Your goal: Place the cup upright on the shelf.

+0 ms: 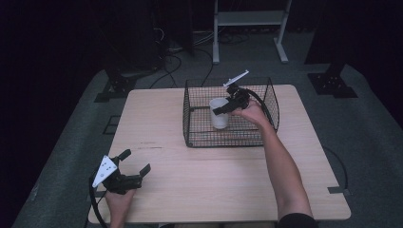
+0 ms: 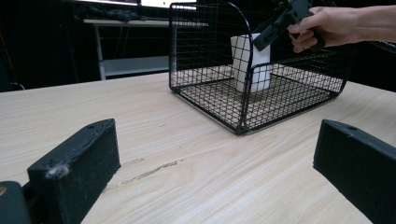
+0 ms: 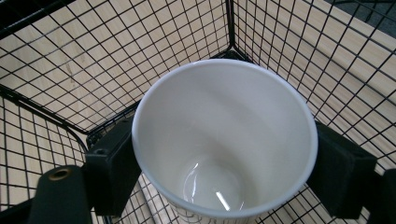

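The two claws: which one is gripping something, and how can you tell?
The right claw, inside the wire basket, is closed on the white cup. The left claw stands open above the table.

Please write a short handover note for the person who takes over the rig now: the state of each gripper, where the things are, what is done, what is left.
Right gripper: shut on the white cup, one jaw on each side, inside the black wire basket.
Left gripper: open, holding nothing, near the front left of the wooden table.
Done: cup is upright, empty and in the basket.
Left: whether it rests on the basket floor cannot be told; probably set it down, release, withdraw.
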`<action>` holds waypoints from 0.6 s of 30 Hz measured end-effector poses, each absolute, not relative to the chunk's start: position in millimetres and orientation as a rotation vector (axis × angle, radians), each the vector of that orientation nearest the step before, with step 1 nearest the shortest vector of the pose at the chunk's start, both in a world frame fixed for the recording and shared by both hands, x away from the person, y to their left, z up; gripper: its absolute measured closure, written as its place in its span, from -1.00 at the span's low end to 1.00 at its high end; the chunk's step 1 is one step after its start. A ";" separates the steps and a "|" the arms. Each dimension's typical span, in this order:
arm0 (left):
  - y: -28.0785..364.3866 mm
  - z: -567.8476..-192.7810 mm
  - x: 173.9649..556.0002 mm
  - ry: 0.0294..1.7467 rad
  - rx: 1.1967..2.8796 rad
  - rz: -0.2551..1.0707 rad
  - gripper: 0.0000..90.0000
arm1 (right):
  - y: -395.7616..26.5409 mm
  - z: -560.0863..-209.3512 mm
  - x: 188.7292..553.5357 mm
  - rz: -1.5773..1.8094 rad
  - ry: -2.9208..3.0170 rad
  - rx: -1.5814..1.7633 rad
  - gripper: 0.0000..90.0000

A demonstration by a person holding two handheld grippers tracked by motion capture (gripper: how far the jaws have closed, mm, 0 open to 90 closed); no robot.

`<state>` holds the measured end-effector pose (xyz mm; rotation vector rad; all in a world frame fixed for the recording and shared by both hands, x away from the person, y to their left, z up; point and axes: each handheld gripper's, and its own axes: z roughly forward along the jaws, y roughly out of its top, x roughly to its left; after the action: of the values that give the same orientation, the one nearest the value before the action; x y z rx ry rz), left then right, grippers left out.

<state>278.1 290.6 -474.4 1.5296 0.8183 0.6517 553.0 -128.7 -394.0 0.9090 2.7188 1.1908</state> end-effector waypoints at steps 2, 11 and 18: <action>290.7 -474.4 278.0 0.819 1.529 0.652 -1.00 | -127.6 -395.9 553.3 1.178 2.718 0.905 -0.58; 290.7 -474.4 277.9 0.815 1.527 0.648 -1.00 | -126.9 -397.3 551.8 1.155 2.715 0.887 -0.58; 290.6 -474.5 277.9 0.816 1.528 0.648 -1.00 | -125.2 -396.5 549.0 1.138 2.715 0.863 -0.59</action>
<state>277.9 290.6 -474.5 1.5280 0.8156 0.6480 549.0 -125.2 -396.5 0.8633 2.7154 1.1375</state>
